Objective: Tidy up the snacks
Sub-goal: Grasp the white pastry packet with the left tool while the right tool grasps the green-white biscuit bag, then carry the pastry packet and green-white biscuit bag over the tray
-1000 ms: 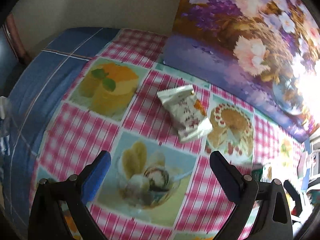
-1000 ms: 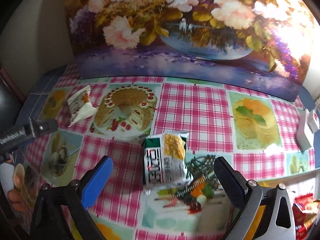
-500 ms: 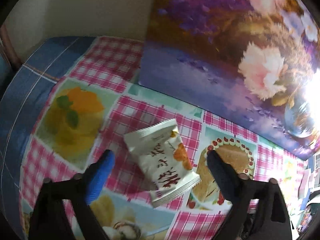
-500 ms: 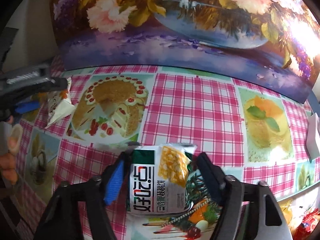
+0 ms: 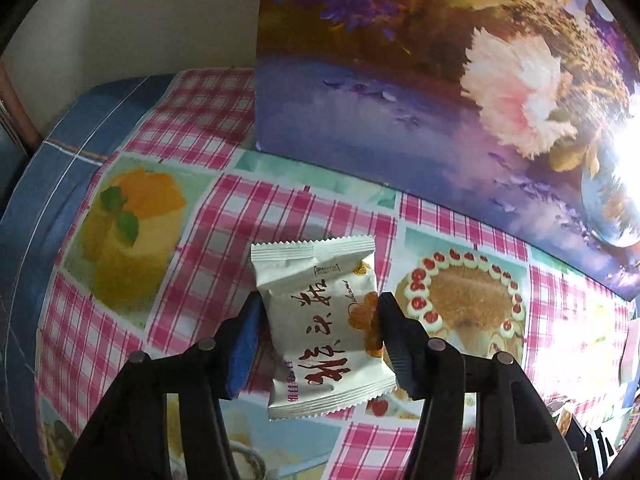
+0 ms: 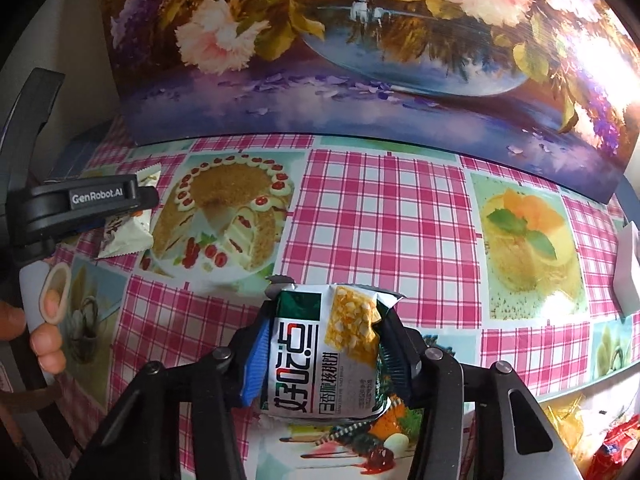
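left tool (image 6: 100,200): "GenRobot.AI" | green pkt (image 6: 324,356): "好吃点" | white pkt (image 5: 320,328): red script, unreadable

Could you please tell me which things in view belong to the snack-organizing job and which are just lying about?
Job:
- white snack packet, between left tool
- green snack packet, between right tool

Lying about:
- flower painting
- checked tablecloth
- white box

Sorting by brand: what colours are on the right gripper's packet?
White packet with green top, yellow picture; right wrist view.

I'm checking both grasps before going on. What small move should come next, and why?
Probably lift both together. The left tongs have just closed against the white red-lettered snack packet, the right tongs against the green-and-white corn-picture packet; both packets lie on the pink checked tablecloth.
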The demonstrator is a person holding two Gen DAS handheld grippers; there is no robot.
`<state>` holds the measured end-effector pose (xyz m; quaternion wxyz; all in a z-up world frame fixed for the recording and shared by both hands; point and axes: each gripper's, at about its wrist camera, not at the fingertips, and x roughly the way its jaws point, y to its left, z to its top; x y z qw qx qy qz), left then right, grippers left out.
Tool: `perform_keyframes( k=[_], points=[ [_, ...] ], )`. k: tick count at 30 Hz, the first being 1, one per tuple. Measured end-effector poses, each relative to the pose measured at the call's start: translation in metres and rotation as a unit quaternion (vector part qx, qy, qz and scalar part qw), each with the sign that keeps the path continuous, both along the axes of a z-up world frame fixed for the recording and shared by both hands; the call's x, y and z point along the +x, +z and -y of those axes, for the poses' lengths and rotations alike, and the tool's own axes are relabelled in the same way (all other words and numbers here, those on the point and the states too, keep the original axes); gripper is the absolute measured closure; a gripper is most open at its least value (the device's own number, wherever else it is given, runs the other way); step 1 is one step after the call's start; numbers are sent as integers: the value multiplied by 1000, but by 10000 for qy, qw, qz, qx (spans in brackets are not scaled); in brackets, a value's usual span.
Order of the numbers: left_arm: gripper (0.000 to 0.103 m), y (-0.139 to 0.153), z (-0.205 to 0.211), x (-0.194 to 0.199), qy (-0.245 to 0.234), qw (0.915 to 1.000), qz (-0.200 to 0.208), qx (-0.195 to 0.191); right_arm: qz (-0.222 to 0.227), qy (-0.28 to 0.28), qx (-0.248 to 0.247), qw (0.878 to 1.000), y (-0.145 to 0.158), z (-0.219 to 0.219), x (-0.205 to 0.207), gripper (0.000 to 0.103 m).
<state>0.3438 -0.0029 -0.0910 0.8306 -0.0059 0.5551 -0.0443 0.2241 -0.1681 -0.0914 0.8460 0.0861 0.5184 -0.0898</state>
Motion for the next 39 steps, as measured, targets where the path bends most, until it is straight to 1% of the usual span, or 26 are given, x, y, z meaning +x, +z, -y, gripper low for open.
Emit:
perform_keyframes(
  k=[5,7,11,14,19,21,25,27,30,33,39],
  points=[
    [48,4,4,-20,-44,9999,-87,-63,-53,13,15,10000,3,-3,-9,51],
    [50,6,4,-29,-23,9998,-157,-151,-35,-1,51,10000,8,-6,-15,51],
    [50,13,2,-51,55,9992,-259,-297,-13,-53,158,9999,20,-11,-28,51],
    [50,22,-1,-72,150,9984,-289,-455,-1,-88,241,9997,30,-15,-41,51],
    [50,46,-2,-115,331,9975,-301,-552,9,-235,381,9990,47,-15,-72,51],
    [50,54,-5,-126,401,9973,-295,-532,20,-283,377,9989,52,-17,-84,51],
    [50,72,-7,-151,424,9971,-173,-609,132,-406,419,9982,67,-17,-112,51],
    [50,82,-4,-170,435,9967,-83,-685,208,-439,427,9979,73,-18,-127,51],
    [50,96,-2,-196,503,9956,62,-785,262,-487,476,9973,75,-19,-142,51],
    [50,109,2,-221,519,9938,207,-963,323,-605,569,9960,78,-15,-162,51],
    [50,129,15,-259,512,9929,486,-958,480,-806,628,9936,85,-6,-199,51]
  ],
)
